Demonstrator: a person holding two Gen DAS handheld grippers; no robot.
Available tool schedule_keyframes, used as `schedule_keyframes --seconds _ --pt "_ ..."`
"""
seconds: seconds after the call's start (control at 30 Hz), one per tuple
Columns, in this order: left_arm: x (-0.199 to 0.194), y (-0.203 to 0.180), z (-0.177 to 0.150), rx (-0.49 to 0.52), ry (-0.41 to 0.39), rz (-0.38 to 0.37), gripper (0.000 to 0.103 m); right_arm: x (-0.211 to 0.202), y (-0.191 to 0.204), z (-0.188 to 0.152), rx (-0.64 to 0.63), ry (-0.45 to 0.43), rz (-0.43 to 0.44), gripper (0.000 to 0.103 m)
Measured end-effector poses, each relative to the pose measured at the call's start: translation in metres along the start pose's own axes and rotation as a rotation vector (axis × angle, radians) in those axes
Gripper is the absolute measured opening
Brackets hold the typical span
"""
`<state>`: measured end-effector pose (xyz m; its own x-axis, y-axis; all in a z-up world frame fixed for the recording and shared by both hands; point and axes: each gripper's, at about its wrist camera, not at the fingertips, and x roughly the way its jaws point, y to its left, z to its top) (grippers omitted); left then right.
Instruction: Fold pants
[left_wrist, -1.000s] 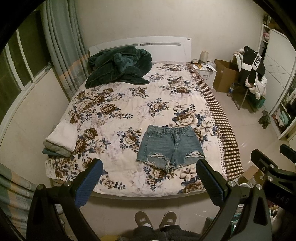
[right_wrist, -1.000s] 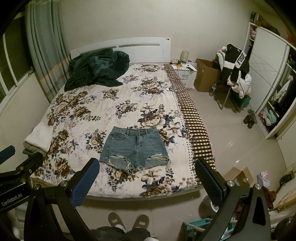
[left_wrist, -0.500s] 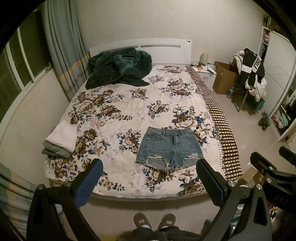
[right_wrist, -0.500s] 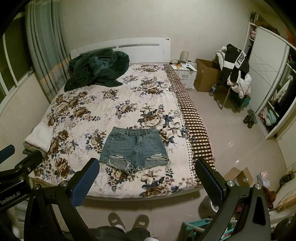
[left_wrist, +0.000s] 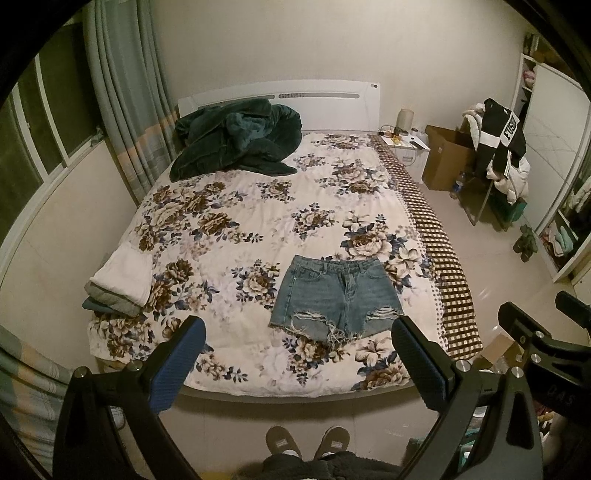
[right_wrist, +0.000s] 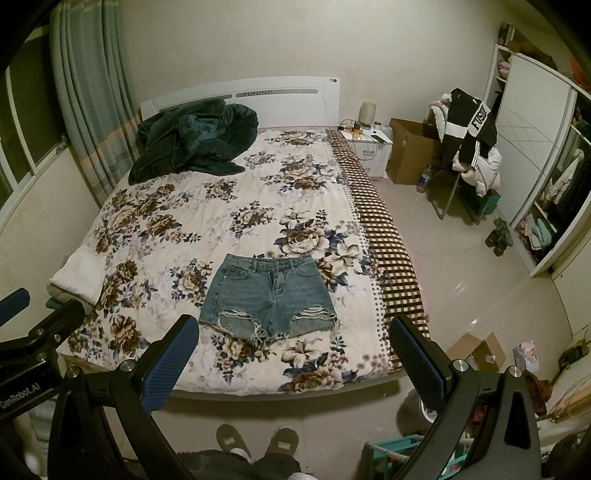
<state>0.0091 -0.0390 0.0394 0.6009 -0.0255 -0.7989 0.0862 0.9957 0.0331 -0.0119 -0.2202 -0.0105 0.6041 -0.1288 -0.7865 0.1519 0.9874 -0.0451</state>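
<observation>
Denim shorts (left_wrist: 334, 295) lie flat and unfolded near the foot of the floral bed (left_wrist: 229, 236), waistband toward the headboard. Both claws, left gripper (left_wrist: 297, 347) and right gripper (right_wrist: 293, 345), hang above, spread wide, pinching nothing.

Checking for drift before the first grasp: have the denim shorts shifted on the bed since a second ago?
No. The denim shorts lie flat by the same large flower print on the quilt, near the foot edge. Slight frame shift is camera motion.
</observation>
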Motion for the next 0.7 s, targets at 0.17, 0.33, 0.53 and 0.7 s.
schedule_keyframes --seconds 0.17,0.33,0.53,0.7 --pt "0.001 -0.001 0.001 -0.001 0.002 -0.004 0.103 0.002 0.000 -0.001 0.001 0.000 -0.002 0.103" --pt "0.007 0.000 0.000 0.001 0.004 -0.009 0.103 0.000 -0.002 0.001 0.007 0.008 -0.004 0.103" --pt "0.019 0.006 -0.008 0.006 -0.008 -0.003 0.103 0.009 0.003 0.004 0.035 0.034 -0.008 0.103" --pt "0.058 0.024 -0.009 0.017 -0.002 -0.005 0.103 0.041 0.008 0.004 0.066 0.046 -0.016 0.103"
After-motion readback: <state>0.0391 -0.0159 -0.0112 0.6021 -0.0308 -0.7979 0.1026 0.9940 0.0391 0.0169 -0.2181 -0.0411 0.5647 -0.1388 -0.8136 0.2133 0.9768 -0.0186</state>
